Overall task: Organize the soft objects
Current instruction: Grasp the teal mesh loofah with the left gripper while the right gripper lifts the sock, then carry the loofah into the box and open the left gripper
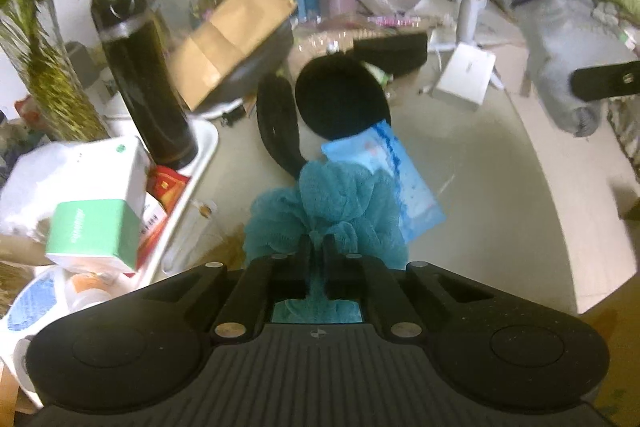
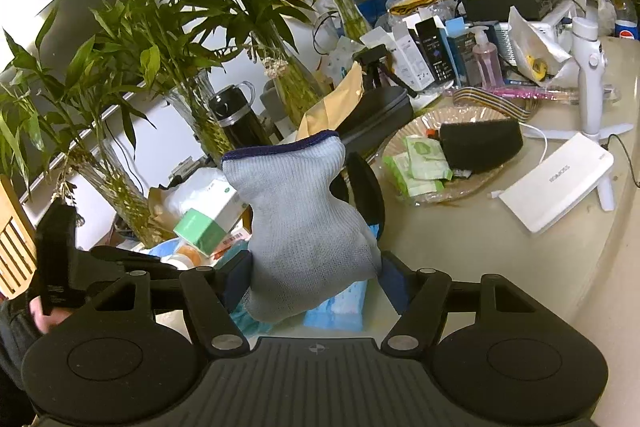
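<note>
A black flask (image 1: 140,75) stands in a white tray (image 1: 200,163) left of the teal bath sponge (image 1: 320,211). The left gripper (image 1: 316,247) is narrowed, its fingers pinching the sponge, which hangs above the table (image 1: 480,163). Just behind the sponge lie a blue packet (image 1: 404,183) and a black pad (image 1: 340,99). Far right of the sponge, the right gripper (image 2: 316,279) clamps a grey knitted sock (image 2: 304,219), lifted off the table with its dark-edged cuff uppermost.
</note>
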A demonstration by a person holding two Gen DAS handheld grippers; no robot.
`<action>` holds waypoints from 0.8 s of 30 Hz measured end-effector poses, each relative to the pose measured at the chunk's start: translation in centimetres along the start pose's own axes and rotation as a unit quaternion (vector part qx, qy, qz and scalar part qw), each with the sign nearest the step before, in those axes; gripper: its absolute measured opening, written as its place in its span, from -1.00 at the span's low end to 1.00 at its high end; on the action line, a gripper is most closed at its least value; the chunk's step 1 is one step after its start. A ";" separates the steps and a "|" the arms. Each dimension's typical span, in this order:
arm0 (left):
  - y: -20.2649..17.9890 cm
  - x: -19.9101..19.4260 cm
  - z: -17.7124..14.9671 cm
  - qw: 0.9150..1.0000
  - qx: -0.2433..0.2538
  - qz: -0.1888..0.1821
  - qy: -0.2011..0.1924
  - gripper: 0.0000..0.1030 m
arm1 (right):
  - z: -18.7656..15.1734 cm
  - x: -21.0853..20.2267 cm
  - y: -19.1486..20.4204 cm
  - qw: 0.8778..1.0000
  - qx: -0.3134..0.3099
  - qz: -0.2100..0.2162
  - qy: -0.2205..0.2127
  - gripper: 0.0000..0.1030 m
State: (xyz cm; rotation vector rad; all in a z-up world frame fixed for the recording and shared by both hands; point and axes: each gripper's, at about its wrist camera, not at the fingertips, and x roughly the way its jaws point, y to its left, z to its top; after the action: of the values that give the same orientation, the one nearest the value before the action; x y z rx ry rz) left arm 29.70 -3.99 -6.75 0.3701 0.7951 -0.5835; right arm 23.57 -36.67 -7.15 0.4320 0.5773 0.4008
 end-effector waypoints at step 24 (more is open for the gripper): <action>-2.5 -14.2 -0.6 0.986 -0.051 -0.005 -0.157 -0.91 | -0.2 -7.6 5.0 0.996 -0.066 0.049 -0.024 0.37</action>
State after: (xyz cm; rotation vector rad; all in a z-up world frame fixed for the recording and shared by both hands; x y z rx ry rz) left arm 19.86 -0.71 3.31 0.1732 0.5207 -0.5909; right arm 16.47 -36.08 -1.54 0.3425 0.4815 0.5184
